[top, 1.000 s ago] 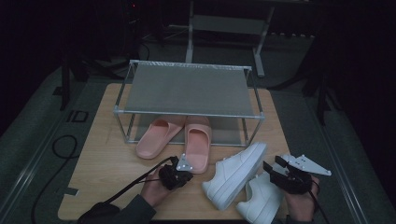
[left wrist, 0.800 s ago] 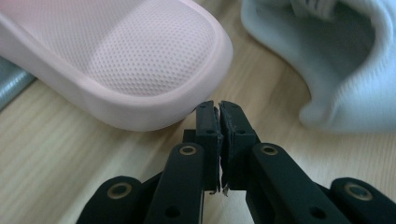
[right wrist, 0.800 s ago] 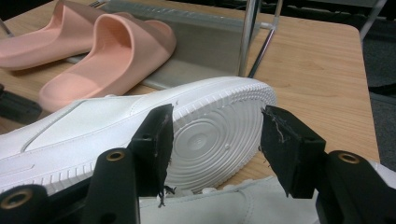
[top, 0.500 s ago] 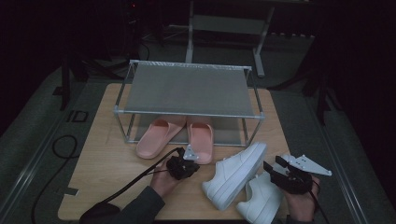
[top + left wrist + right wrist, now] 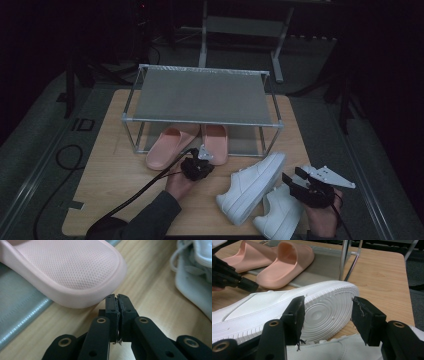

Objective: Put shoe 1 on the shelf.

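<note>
Two pink slippers (image 5: 167,145) (image 5: 216,142) lie with their toes under the metal rack (image 5: 200,122). My left gripper (image 5: 202,159) is shut with nothing between its jaws, its tip right at the rim of the right-hand slipper (image 5: 70,270). My left gripper (image 5: 116,298) points at that rim over the wooden table. A white sneaker (image 5: 252,187) lies on its side, its sole (image 5: 324,307) facing my right gripper (image 5: 327,315). My right gripper (image 5: 295,176) stands open just short of that sole. A second white sneaker (image 5: 280,215) lies below it.
The rack's mesh top (image 5: 200,95) covers the back half of the wooden table (image 5: 125,195). Its lower shelf (image 5: 20,305) runs under the slippers. A black cable (image 5: 135,195) trails from my left gripper toward the front edge. Dark floor surrounds the table.
My left gripper has moved away from the front edge toward the rack and slightly right, up to the right-hand slipper. The right gripper and both sneakers have stayed put.
</note>
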`<state>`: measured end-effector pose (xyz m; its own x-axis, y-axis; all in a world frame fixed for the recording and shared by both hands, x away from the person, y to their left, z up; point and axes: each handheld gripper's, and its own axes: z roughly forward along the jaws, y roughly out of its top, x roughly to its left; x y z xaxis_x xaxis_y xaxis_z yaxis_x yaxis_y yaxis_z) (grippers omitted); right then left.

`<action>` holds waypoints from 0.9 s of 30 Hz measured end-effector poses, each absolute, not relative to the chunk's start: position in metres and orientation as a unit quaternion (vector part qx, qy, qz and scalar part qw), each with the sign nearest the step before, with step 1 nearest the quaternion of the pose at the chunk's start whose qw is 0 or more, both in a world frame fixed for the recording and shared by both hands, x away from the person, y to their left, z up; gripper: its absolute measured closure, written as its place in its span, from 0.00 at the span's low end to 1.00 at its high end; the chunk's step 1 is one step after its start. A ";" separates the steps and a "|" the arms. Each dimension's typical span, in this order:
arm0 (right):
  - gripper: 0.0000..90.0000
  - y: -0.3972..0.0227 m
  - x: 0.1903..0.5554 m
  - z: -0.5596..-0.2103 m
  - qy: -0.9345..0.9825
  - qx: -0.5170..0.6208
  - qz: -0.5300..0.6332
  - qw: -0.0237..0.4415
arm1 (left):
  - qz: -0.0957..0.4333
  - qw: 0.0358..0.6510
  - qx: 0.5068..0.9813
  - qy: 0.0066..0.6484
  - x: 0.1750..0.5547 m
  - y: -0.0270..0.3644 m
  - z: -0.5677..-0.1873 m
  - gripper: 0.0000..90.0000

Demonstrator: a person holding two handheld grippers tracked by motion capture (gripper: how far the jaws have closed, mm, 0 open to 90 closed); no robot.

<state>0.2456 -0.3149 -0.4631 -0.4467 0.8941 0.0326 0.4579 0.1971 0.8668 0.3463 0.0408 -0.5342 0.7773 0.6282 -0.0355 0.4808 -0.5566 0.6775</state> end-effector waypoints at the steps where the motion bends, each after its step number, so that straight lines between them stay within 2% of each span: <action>1: 0.48 -0.315 0.246 -0.463 0.732 0.462 0.434 0.251 | 0.108 0.350 0.874 0.319 0.349 0.040 -0.535 0.97; 27: 0.48 -0.314 0.246 -0.463 0.733 0.462 0.433 0.250 | 0.110 0.353 0.855 0.363 0.387 0.040 -0.544 0.97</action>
